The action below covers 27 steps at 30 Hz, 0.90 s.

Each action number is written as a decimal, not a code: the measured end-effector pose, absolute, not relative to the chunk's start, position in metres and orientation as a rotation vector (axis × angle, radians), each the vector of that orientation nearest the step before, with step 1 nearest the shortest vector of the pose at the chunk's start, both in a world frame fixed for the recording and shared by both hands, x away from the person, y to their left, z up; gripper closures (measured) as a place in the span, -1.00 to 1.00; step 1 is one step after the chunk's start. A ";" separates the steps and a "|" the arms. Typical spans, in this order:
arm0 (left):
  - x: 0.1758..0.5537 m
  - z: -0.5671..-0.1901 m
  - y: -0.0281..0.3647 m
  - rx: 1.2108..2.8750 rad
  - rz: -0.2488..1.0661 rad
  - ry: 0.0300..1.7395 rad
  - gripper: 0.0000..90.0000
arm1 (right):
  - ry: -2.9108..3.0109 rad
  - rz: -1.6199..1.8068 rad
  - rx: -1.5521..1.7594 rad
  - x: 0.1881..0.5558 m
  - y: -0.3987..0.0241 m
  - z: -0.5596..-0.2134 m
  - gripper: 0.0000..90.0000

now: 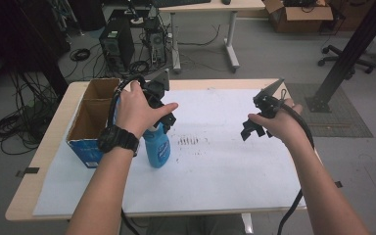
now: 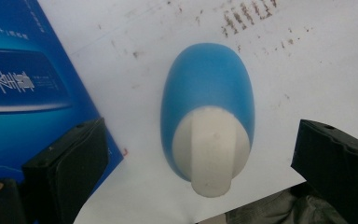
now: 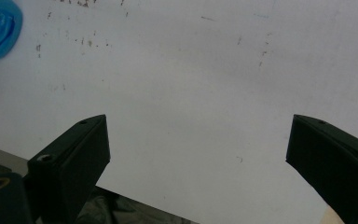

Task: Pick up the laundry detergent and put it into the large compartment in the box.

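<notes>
White paper sheeting [image 1: 215, 161], flecked with dark marks, covers the wooden desk [image 1: 29, 193]. High view: an open cardboard box [image 1: 90, 120] stands at the left; a smooth blue plastic bottle [image 1: 157, 149] stands upright just beside it, under the left tongs [image 1: 164, 120]. Right tongs [image 1: 254, 128] hang well apart from it. Left gripper view: rounded bottle [image 2: 207, 88] with white cap [image 2: 210, 149] sits between separated jaws, untouched. Right gripper view: jaws spread wide over bare paper [image 3: 191, 84].

The bottle [image 1: 156, 147] stands on the sheet [image 1: 215, 166], just right of the box [image 1: 90, 122].
</notes>
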State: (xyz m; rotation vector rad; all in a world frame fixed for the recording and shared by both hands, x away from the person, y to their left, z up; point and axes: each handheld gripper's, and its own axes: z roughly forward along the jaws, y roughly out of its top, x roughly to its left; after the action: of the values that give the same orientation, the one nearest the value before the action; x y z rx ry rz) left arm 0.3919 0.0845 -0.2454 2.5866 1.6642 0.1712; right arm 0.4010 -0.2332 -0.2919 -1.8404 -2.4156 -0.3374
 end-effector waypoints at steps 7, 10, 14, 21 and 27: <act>0.391 -0.257 0.084 2.594 0.158 1.671 -0.91 | -2.418 -0.336 -1.835 0.400 -0.232 -0.295 -0.86; 0.391 -0.260 0.083 2.594 0.150 1.672 -0.91 | -2.407 -0.330 -1.840 0.400 -0.232 -0.296 -0.86; 0.390 -0.272 0.081 2.602 0.140 1.681 -0.91 | -2.412 -0.330 -1.837 0.400 -0.232 -0.297 -0.86; 0.390 -0.283 0.078 2.610 0.128 1.689 -0.91 | -2.407 -0.330 -1.842 0.400 -0.234 -0.298 -0.86; 0.391 -0.289 0.078 2.612 0.129 1.700 -0.91 | -2.407 -0.330 -1.840 0.400 -0.235 -0.300 -0.85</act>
State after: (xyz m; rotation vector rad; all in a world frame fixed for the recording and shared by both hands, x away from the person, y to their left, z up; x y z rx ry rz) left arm 0.3906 0.0781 -0.2886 2.6119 1.7002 0.1287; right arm 0.4004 -0.2355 -0.3002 -1.8403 -2.4068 -0.3303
